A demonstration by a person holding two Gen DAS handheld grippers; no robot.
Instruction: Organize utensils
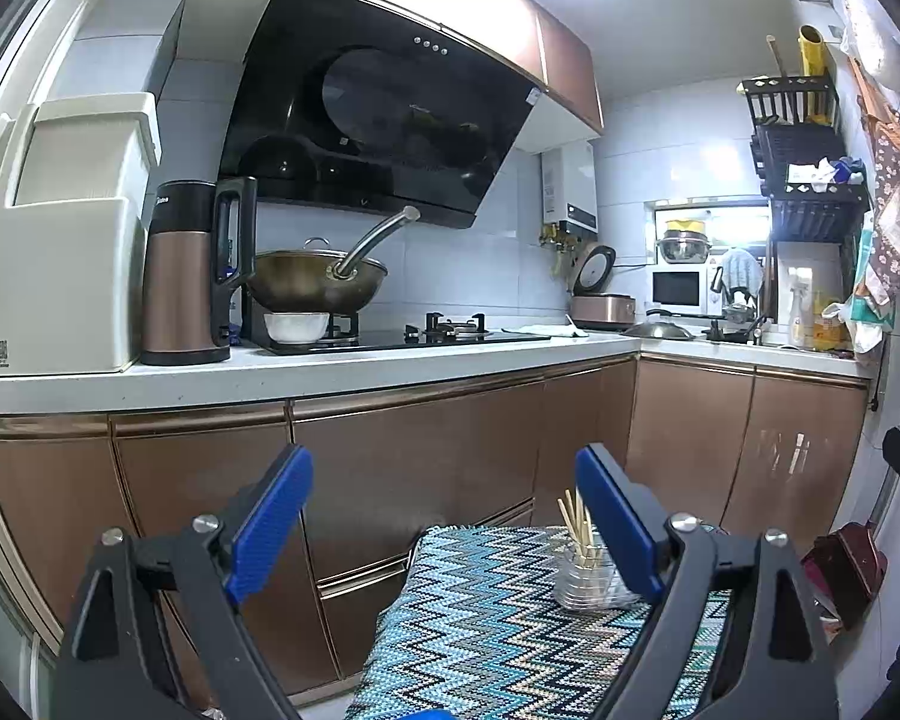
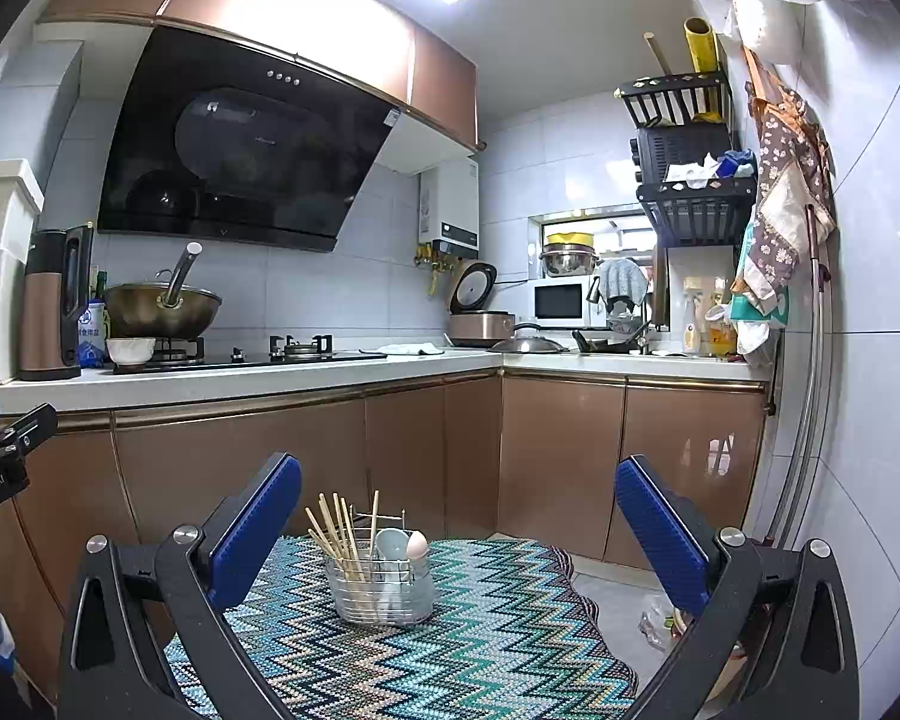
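Left tongs [image 1: 444, 516] released, right tongs [image 2: 459, 525] released, chopsticks [image 2: 336, 531] and spoons [image 2: 390, 543] upright in holder [image 2: 381, 600], zigzag cloth [image 2: 450, 648]

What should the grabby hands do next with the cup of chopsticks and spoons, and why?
Probably bring the right gripper forward and down toward the utensil holder. Both grippers are open and hold nothing, and the holder, with chopsticks and spoons standing in it, sits on the zigzag cloth straight ahead of the right one. The left gripper sees it only partly, behind its own finger.
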